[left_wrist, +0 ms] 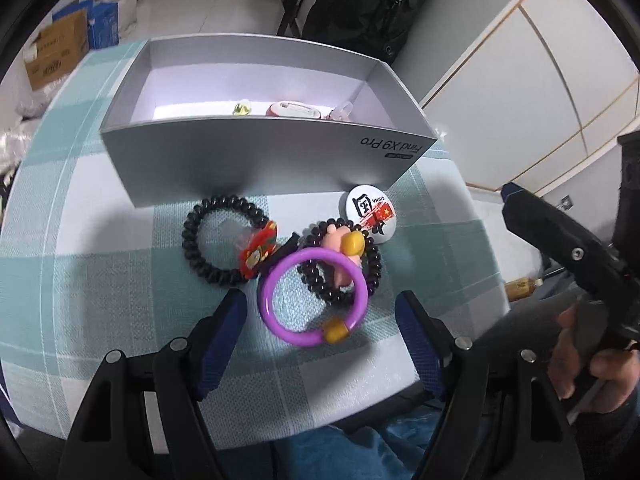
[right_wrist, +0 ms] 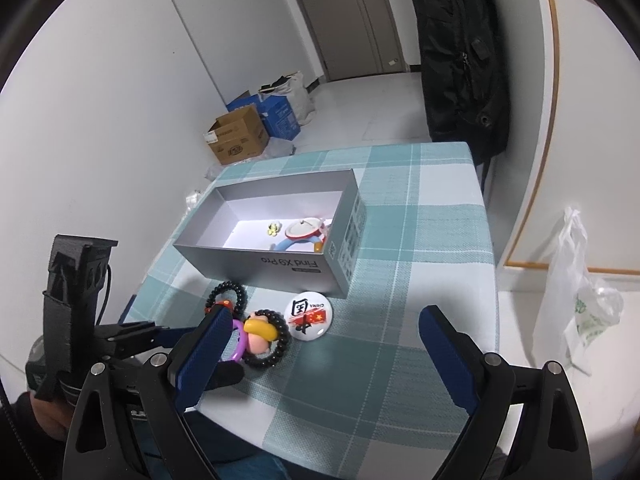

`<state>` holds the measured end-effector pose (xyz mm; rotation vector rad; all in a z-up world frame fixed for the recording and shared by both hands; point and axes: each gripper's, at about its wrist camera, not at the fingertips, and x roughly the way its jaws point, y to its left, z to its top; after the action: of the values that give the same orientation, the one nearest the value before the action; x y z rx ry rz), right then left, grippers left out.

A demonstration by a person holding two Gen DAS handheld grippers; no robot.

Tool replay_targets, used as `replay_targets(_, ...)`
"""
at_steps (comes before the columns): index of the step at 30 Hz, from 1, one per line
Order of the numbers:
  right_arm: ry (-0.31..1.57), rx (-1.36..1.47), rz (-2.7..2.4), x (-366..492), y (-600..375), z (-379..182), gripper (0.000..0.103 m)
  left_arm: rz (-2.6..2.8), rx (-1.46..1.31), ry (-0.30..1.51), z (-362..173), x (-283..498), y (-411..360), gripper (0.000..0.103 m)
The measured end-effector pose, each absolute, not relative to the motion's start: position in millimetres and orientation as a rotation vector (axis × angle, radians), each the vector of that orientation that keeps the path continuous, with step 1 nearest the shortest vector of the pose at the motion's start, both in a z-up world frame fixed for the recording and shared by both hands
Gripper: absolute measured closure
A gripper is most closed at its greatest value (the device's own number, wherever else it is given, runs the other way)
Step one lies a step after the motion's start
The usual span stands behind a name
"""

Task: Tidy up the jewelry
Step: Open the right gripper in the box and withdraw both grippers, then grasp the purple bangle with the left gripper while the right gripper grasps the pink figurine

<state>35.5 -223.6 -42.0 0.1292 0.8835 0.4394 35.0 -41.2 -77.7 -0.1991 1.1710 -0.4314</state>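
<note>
In front of the box (left_wrist: 264, 152) on the table (left_wrist: 100, 272) lies a glossy purple ring (left_wrist: 314, 300) with a yellow bead, overlapping black coil bands. It sits between the left gripper (left_wrist: 320, 312) fingers, untouched; jaws spread, empty. The right gripper (right_wrist: 324, 328) is spread too, empty.

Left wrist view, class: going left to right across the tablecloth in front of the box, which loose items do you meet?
Black coil hair tie → red charm → purple bangle → round China badge.
</note>
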Motion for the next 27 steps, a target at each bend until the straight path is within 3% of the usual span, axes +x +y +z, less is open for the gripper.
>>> replay_targets(1, 0.884, 0.130, 0.441, 35.5, -223.6, -41.8, 0.008, -0.427, -0.183, 1.163, -77.6, 34.7, -43.5, 0.031)
replay_targets(2, 0.883, 0.130, 0.444, 35.2, -223.3, -41.6, 0.008, -0.420, -0.159, 1.155, -77.8, 34.4, -47.3, 0.039)
replay_targets(3, 0.882, 0.129, 0.446, 35.1, -223.1, -41.3, 0.008, -0.412, -0.128, 1.147, -78.3, 33.3, -49.5, 0.055)
replay_targets(12, 0.887, 0.135, 0.449, 36.1, -222.5, -43.0, 0.008, -0.425, -0.069, 1.133, -78.4, 28.0, -51.8, 0.058)
replay_targets(23, 0.935, 0.142, 0.530, 32.7, -206.2, -52.2, 0.009, -0.448, -0.135, 0.966, -28.9, 15.2, -30.4, 0.059)
replay_targets(27, 0.965, 0.115, 0.550, 31.9, -193.0, -60.3, 0.017, -0.413, -0.164, 0.908, -18.1, 22.0, -18.7, 0.059)
